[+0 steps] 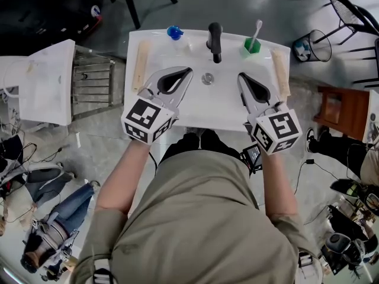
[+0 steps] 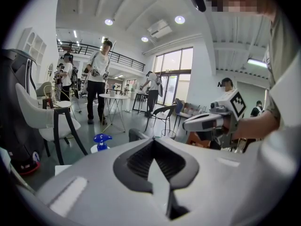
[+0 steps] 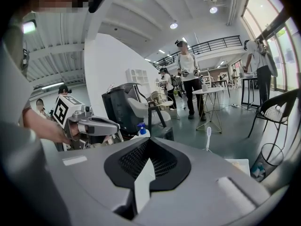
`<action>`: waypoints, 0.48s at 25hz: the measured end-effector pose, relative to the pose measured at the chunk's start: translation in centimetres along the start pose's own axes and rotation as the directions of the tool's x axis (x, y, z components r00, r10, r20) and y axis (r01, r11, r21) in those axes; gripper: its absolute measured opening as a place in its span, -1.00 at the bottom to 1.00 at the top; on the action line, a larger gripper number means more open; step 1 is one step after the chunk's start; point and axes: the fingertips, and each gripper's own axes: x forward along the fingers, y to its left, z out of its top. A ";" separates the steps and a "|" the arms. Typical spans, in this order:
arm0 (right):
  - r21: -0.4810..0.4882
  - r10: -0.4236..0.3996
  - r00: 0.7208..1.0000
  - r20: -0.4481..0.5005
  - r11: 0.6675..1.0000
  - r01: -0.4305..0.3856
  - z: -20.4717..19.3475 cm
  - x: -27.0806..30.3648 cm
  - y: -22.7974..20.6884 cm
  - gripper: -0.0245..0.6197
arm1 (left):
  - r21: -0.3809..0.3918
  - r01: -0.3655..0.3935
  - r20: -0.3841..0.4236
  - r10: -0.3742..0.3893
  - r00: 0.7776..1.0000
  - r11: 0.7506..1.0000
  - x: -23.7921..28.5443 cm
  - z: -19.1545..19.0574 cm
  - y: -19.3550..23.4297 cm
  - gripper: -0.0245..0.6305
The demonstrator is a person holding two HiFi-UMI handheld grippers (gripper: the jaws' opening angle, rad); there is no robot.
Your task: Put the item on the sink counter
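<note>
Left gripper (image 1: 185,71) points to one o'clock, right gripper (image 1: 242,77) to eleven. Both tilt slightly down, jaws together and empty. Bare forearms (image 1: 121,176) stretch forward, side by side.

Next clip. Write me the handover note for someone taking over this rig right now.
Left gripper: shut, empty, above the sink counter. Right gripper: the same.
Things: blue pump bottle left of the faucet, green cup with toothbrush right of it.
Done: both stand on the counter.
Left: nothing is held; which item was meant I cannot tell.
</note>
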 end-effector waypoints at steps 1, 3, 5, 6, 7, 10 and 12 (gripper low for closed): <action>0.000 0.001 1.000 0.000 1.000 -0.001 0.0 0.0 -0.1 -0.89 | -0.001 0.000 -0.002 0.000 1.000 1.000 0.1 0.0 0.0 -0.91; 0.001 0.002 1.000 -0.001 1.000 -0.002 0.0 0.0 -0.2 -0.89 | -0.001 -0.002 -0.003 0.002 1.000 1.000 0.2 0.0 -0.1 -0.91; 0.000 0.004 1.000 0.000 1.000 -0.004 0.0 0.0 -0.2 -0.89 | -0.001 -0.006 0.000 0.006 1.000 1.000 0.2 -0.1 -0.1 -0.91; -0.001 0.006 1.000 0.001 1.000 -0.006 -0.1 0.0 -0.2 -0.89 | -0.001 -0.008 0.001 0.008 1.000 1.000 0.2 -0.1 -0.1 -0.91; -0.002 0.008 1.000 0.000 1.000 -0.008 -0.1 0.0 -0.2 -0.89 | -0.002 -0.010 0.001 0.010 1.000 1.000 0.2 -0.1 -0.1 -0.91; -0.002 0.014 1.000 -0.004 1.000 -0.014 -0.2 0.0 -0.3 -0.89 | -0.007 -0.015 -0.002 0.015 1.000 1.000 0.4 -0.3 -0.1 -0.91; -0.003 0.018 1.000 -0.007 1.000 -0.018 -0.3 0.0 -0.4 -0.89 | -0.011 -0.016 -0.004 0.016 1.000 1.000 0.5 -0.4 -0.1 -0.91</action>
